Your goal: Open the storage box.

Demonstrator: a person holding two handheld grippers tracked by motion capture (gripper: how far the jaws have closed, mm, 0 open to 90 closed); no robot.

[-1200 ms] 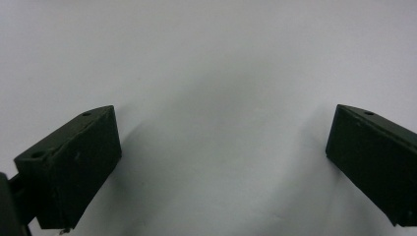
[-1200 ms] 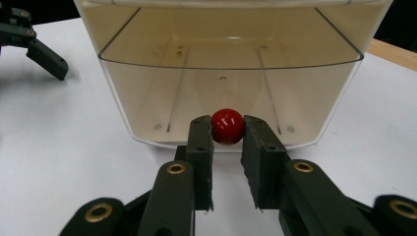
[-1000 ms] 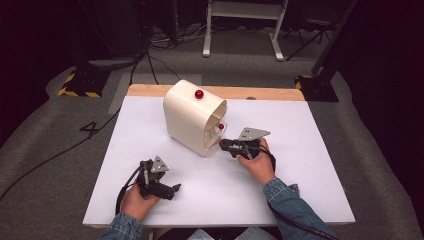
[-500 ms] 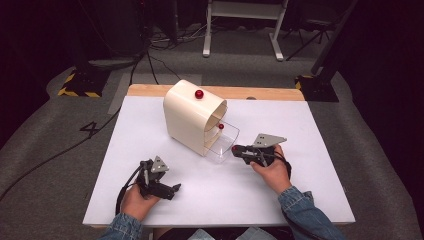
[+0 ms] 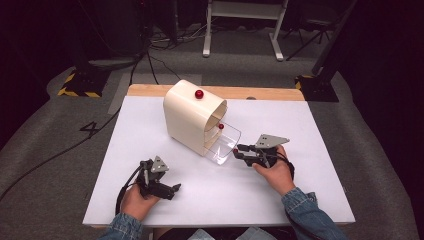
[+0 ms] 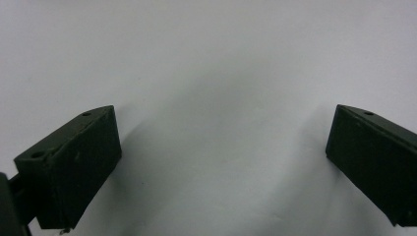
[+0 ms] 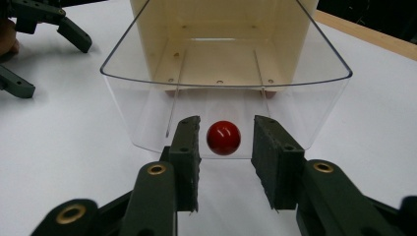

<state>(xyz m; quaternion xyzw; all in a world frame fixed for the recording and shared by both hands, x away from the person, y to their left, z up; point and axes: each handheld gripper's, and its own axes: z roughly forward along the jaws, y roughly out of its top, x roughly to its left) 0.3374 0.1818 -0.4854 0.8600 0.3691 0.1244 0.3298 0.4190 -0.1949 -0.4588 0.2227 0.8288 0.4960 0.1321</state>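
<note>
The left gripper (image 5: 172, 189) rests on the white table (image 5: 310, 125) near its front edge, jaws spread wide with nothing between them. Midway stands a cream cabinet (image 5: 187, 117) (a red knob on top), its clear drawer (image 5: 223, 144) pulled out toward the right gripper (image 5: 237, 150). That gripper's jaws have just been opening; the drawer's red knob (image 7: 223, 137) sits between them, untouched.

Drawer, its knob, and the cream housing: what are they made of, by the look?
Drawer: clear plastic, likely acrylic; the housing floor and table show straight through it, rim edges catch light.
Knob: glossy red ball with sharp white highlights; painted wood or plastic, can't tell which.
Cream housing: opaque, smooth, matte, rounded top corners; probably moulded or bent plastic sheet.
</note>
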